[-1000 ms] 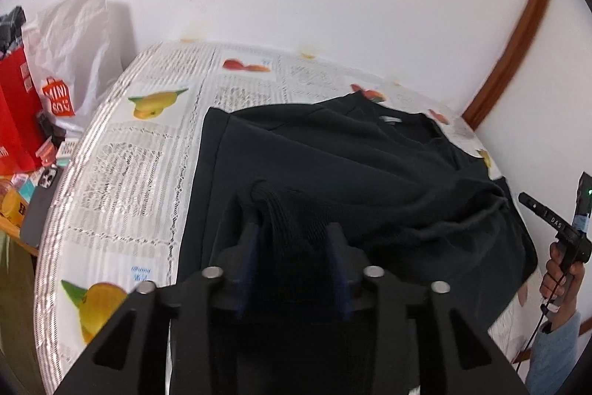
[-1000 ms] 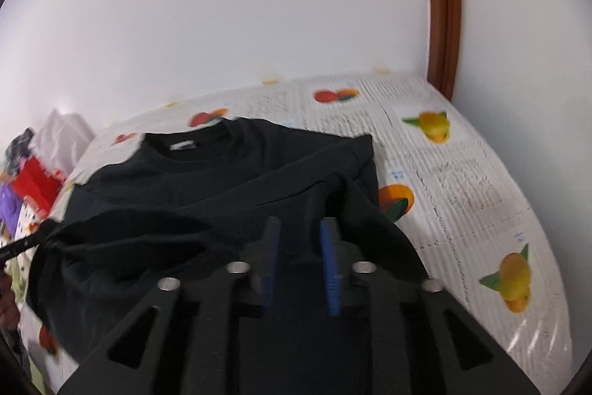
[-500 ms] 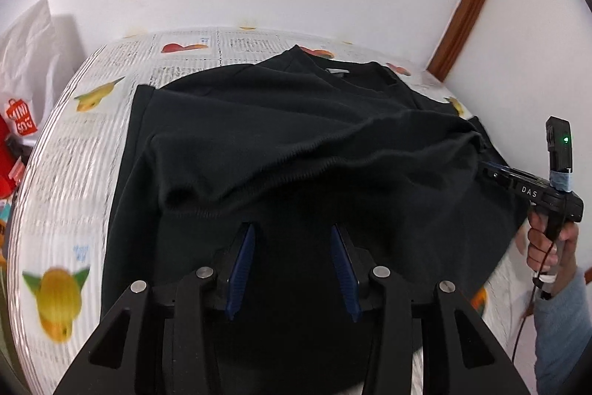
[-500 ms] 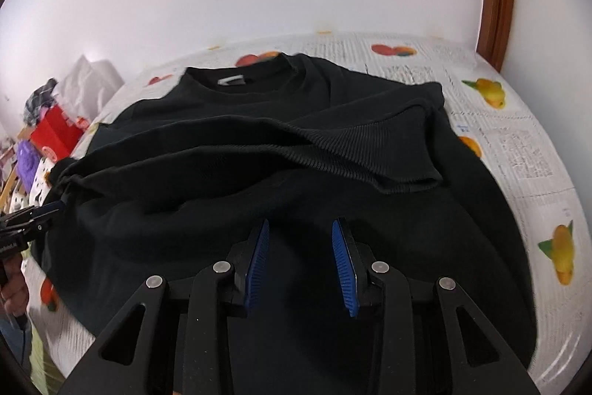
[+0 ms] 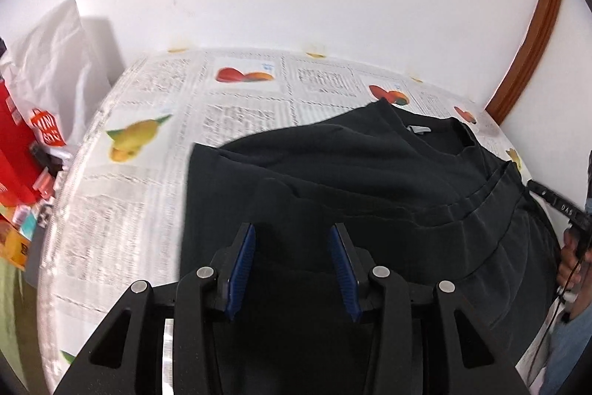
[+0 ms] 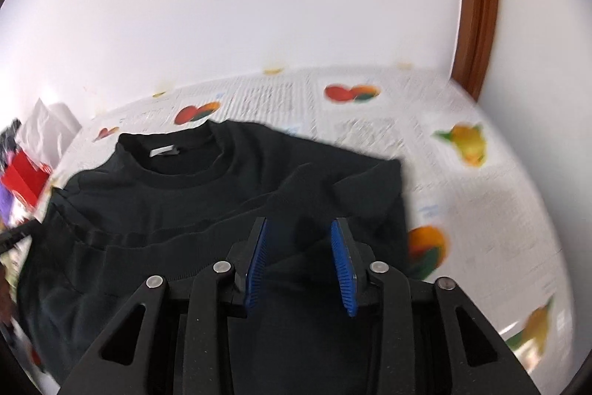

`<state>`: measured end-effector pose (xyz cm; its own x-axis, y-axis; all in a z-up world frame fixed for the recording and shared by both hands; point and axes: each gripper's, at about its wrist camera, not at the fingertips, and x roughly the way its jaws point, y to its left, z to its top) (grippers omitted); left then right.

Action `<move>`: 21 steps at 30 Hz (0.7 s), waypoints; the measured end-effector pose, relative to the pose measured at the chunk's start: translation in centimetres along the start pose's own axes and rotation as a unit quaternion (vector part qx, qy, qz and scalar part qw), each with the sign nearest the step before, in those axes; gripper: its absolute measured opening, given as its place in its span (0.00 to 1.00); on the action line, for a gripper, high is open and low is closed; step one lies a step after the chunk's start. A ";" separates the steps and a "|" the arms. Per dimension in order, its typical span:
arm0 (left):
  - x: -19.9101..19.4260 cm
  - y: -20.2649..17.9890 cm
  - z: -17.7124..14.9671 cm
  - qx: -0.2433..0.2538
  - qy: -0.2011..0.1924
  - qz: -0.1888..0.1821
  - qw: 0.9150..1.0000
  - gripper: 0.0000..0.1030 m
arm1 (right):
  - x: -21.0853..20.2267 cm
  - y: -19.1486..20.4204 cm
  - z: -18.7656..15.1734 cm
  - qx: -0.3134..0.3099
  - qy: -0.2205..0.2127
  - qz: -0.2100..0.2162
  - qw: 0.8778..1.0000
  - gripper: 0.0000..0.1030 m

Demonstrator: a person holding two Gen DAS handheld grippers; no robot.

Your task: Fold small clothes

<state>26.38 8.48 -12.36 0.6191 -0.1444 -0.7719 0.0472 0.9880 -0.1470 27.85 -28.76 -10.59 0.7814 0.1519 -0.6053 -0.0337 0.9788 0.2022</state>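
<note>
Below both pairs of parted, empty fingers, the black sweatshirt [image 5: 370,180] lay folded on the fruit-print tablecloth [image 5: 148,173]; left gripper [image 5: 292,232] and right gripper [image 6: 299,226] hovered over its doubled hem.

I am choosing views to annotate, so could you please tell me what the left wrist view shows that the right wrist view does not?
Only the left wrist view shows the person's hand gripping the other handle at the right edge, and the white bag with its orange logo in full.

Only the right wrist view shows the sweater's right edge with bare cloth beyond it.

Both show the black sweater with its collar label, the fruit-print tablecloth, the wooden door frame, and open blue-padded tongs over the fabric.
</note>
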 end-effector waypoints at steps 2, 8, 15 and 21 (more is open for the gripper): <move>0.2 0.4 -0.1 0.014 0.004 0.008 1.000 0.39 | -0.1 -0.5 0.1 -0.010 0.000 -0.007 1.000 0.36; 2.5 0.9 0.3 0.035 0.033 -0.001 0.999 0.39 | 2.4 -0.9 0.4 -0.031 0.034 -0.008 0.999 0.38; 3.0 0.4 0.2 0.037 0.049 0.007 0.998 0.11 | 4.8 -0.8 0.9 -0.038 0.060 -0.002 0.997 0.29; -2.3 0.1 0.4 0.029 -0.048 0.010 0.998 0.09 | 1.3 -0.7 0.9 -0.055 -0.003 0.025 0.998 0.13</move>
<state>25.33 8.88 -10.36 0.6930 -0.1218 -0.7106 0.0784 0.9925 -0.0937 29.44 -29.38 -10.79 0.7801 0.2013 -0.5924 -0.1414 0.9790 0.1466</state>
